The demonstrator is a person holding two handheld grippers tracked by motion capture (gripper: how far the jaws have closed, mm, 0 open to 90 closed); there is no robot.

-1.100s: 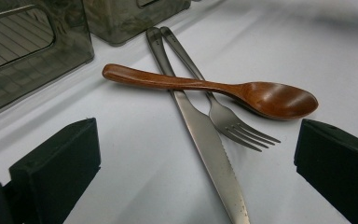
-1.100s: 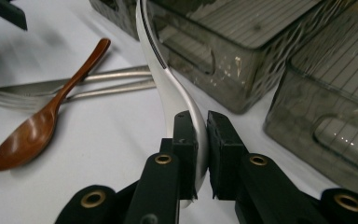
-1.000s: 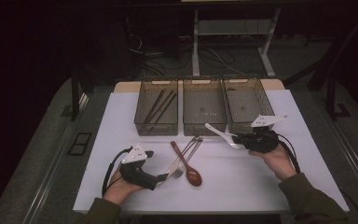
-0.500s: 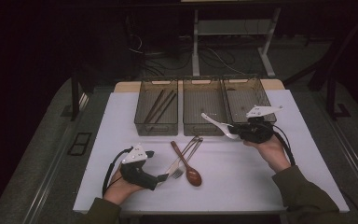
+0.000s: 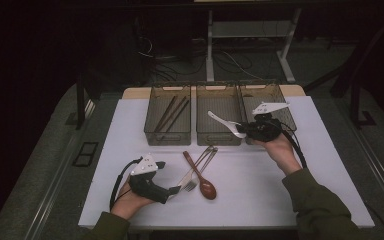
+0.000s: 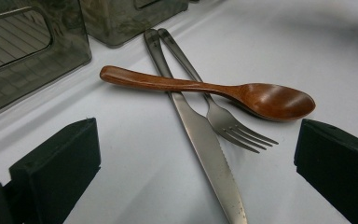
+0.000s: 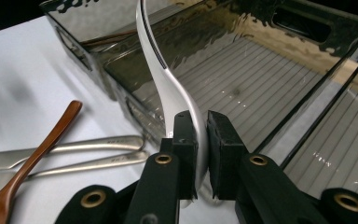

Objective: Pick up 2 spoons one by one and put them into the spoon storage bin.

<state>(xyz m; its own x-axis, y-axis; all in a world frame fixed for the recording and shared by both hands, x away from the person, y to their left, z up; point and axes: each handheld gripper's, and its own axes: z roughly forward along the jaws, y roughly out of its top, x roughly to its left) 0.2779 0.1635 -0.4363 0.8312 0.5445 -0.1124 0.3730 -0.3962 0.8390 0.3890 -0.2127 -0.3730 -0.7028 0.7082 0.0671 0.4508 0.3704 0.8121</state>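
Observation:
My right gripper [image 5: 244,130] [image 7: 200,140] is shut on the handle of a white spoon [image 5: 223,123] [image 7: 161,70] and holds it in the air over the front of the middle bin [image 5: 218,102] [image 7: 242,79]. The spoon's bowl points left. My left gripper [image 5: 174,190] [image 6: 196,163] rests open on the white table [image 5: 260,200], just left of a crossed pile. In that pile a wooden spoon [image 5: 200,176] [image 6: 205,88] lies over a metal knife [image 6: 200,135] and a metal fork [image 6: 223,121]. Nothing sits between the left jaws.
Three smoky plastic bins stand in a row at the back of the table. The left bin [image 5: 167,112] holds dark chopsticks [image 5: 172,111]. The right bin [image 5: 270,95] lies behind my right hand. Table edges drop to dark floor on all sides.
My right gripper has carried the white spoon left and upward, from the right bin's front to over the middle bin's front. The left gripper has stayed put.

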